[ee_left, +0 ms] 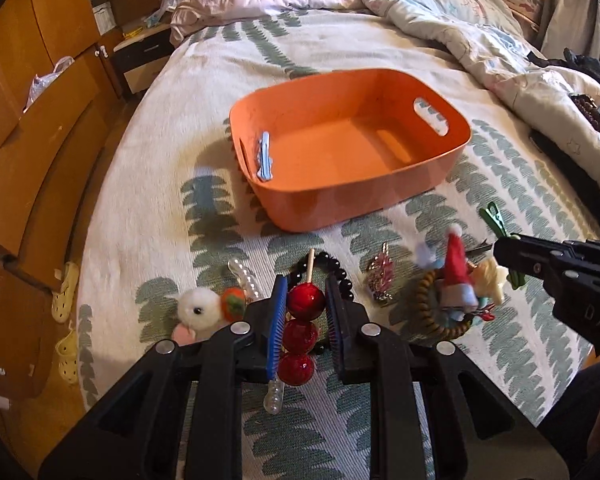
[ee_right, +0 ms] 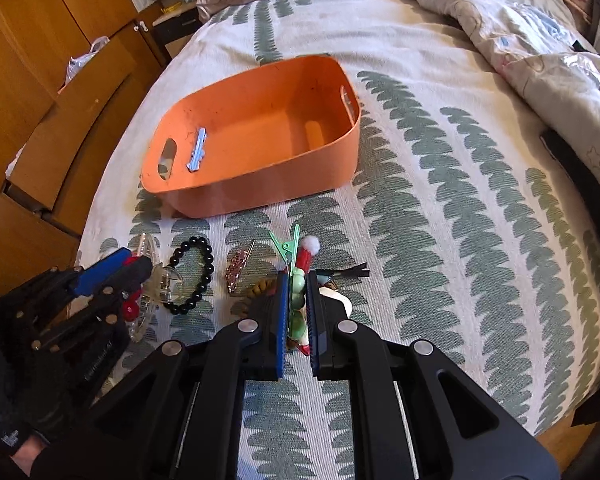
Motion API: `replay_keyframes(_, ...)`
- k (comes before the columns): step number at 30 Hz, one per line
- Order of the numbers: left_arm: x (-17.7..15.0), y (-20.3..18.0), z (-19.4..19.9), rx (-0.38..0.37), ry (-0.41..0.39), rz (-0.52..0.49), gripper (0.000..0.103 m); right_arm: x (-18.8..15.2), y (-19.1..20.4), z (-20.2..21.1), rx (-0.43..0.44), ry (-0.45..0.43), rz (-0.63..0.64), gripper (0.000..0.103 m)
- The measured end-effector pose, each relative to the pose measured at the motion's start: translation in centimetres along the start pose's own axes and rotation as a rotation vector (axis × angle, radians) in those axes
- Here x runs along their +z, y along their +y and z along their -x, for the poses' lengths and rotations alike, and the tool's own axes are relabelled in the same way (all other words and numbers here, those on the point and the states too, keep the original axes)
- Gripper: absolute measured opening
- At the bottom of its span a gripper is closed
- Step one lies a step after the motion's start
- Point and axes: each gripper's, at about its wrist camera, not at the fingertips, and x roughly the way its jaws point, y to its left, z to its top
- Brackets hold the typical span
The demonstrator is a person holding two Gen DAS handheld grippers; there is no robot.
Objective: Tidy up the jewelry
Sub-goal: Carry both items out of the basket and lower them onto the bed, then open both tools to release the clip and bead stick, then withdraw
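The black left gripper [ee_left: 306, 308] is angled steeply downward, its 2 blue-padded fingers [ee_left: 277, 316] closed on a red beaded stick. The black right gripper [ee_right: 298, 312] is tilted likewise, its fingers [ee_right: 281, 312] clamped on a green clip.

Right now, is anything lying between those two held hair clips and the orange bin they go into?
Nothing visible does. The left tool grips the red-bead clip, the right tool the green clip. Only bare patterned bedspread lies before the orange bin, whose low front wall must be cleared.
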Motion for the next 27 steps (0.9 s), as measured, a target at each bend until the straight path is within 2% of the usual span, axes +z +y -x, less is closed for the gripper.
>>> replay_keyframes(3, -0.4, -0.1, -0.4, 0.014, -0.015, -0.008, 0.021, 0.0, -0.1, -0.8, -0.013, 0.004, 0.004, 0.010)
replay_keyframes(7, -0.7, 0.0, -1.0, 0.038, -0.037, -0.013, 0.043, -0.1, -0.1, -1.8, -0.025, 0.014, 0.013, 0.012)
replay_keyframes(12, -0.9, 0.1, -1.4, 0.055, -0.049, -0.016, 0.045, 0.0, 0.0, -1.9, -0.033, 0.006, 0.017, 0.012)
replay_keyframes(16, -1.0, 0.0, -0.6, 0.078, -0.094, -0.022, 0.073, 0.0, 0.2, -1.7, -0.037, -0.007, 0.030, 0.018)
replay_keyframes(19, -1.1, -0.2, 0.2, 0.113, -0.136, -0.033, 0.078, 0.0, 0.5, -1.2, -0.040, -0.036, 0.044, 0.021)
replay_keyframes(20, -1.1, -0.1, 0.6, 0.120, -0.149, -0.030, 0.083, 0.0, 0.5, -0.9, -0.042, -0.048, 0.050, 0.025)
replay_keyframes(21, -1.2, -0.1, 0.9, 0.123, -0.160, -0.029, 0.086, 0.0, 0.6, -0.7, -0.041, -0.055, 0.052, 0.037)
replay_keyframes(22, -1.3, 0.0, 1.1, 0.129, -0.170, -0.029, 0.088, -0.1, 0.6, -0.3, -0.041, -0.072, 0.053, 0.059)
replay_keyframes(24, -1.4, 0.1, 1.6, 0.145, -0.189, -0.026, 0.090, -0.2, 0.8, 0.5, -0.045, -0.118, 0.060, 0.084)
replay_keyframes(26, -1.5, 0.3, 1.9, 0.159, -0.204, -0.022, 0.098, -0.3, 0.9, 1.3, -0.051, -0.157, 0.066, 0.089)
replay_keyframes(27, -1.6, 0.5, 2.1, 0.174, -0.211, -0.017, 0.098, -0.4, 1.0, 1.6, -0.053, -0.167, 0.070, 0.095)
